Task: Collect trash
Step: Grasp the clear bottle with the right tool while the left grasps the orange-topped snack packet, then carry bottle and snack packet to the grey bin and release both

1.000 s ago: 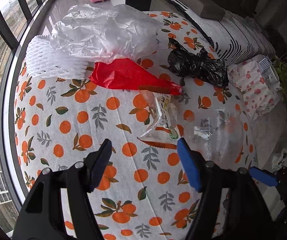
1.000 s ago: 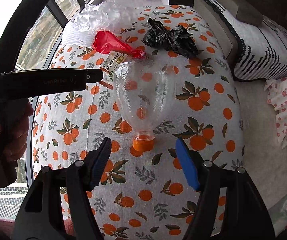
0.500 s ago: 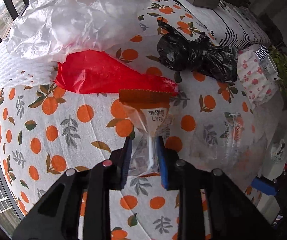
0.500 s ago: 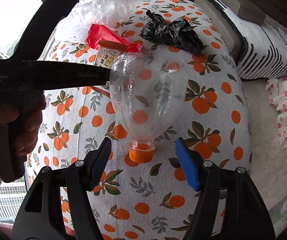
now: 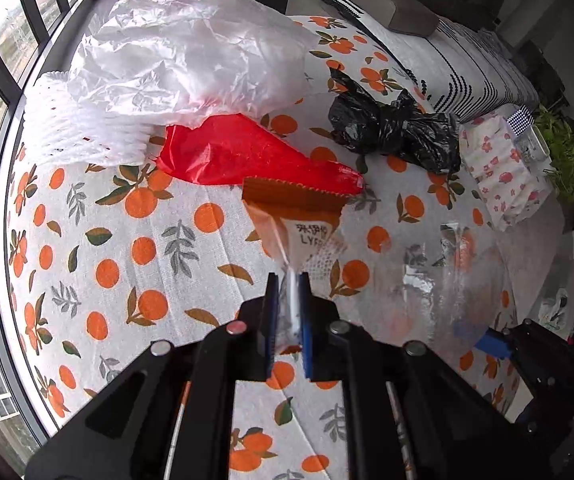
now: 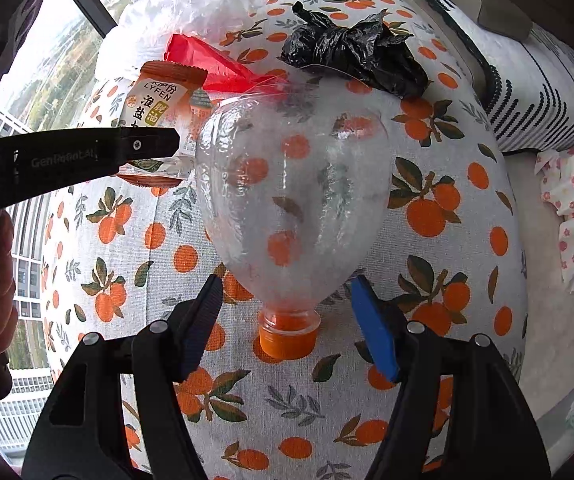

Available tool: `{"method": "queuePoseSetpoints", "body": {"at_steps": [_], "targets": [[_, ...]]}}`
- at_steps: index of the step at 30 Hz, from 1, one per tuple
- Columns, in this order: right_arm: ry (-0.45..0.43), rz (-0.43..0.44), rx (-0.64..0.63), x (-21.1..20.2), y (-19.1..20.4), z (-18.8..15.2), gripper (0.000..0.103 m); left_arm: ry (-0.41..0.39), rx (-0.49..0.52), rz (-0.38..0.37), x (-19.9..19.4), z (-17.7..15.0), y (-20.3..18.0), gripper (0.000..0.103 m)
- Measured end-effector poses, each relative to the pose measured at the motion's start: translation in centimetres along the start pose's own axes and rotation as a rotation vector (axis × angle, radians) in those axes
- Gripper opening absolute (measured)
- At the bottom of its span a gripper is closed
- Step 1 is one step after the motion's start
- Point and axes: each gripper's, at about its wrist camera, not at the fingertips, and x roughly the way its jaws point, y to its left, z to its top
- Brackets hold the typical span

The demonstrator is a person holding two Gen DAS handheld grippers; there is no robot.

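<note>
Pickup step: left gripper [image 5: 288, 308] closing on snack wrapper [image 5: 295, 216], mid-table, near red bag [image 5: 239, 152]; right gripper [image 6: 287, 328] jaws apart, straddling clear bottle [image 6: 291, 184] neck (orange cap nearest); next, squeeze, lift.

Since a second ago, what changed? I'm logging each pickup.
The left claw came down onto the snack wrapper and is closing on it, lifting its far end. The right claw, open, dropped to straddle the clear bottle neck. Red bag and black bag stayed put.
</note>
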Motion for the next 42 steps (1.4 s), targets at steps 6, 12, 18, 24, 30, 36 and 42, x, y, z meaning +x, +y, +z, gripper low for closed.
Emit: {"method": "queuePoseSetpoints", "body": {"at_steps": [6,12,18,24,30,36,42], "targets": [[0.021,-0.029,-0.011,0.8,0.3,0.4,0.043,-0.008,-0.011,0.008,-1.3,-1.1,1.4,0.010],[-0.005,-0.031,-0.054,-0.5,1.8,0.5,0.030,-0.017,-0.047,0.005,-3.0,-3.0,3.2,0.010],[-0.030,-0.013,-0.154,-2.2,5.7,0.6,0.030,-0.042,-0.124,0.008,-5.6,-5.6,6.0,0.010],[-0.045,0.037,-0.298,-3.5,12.1,0.8,0.030,-0.086,-0.250,0.038,-9.6,-9.7,11.4,0.010],[-0.046,0.113,-0.462,-4.1,20.3,0.6,0.030,-0.122,-0.398,0.117,-14.2,-15.4,18.6,0.010],[-0.038,0.193,-0.648,-4.5,30.0,-0.7,0.030,-0.154,-0.559,0.210,-19.1,-22.5,25.6,0.010],[-0.012,0.279,-0.819,-4.0,39.5,-3.1,0.030,-0.175,-0.731,0.289,-22.8,-30.3,31.5,0.010]]}}
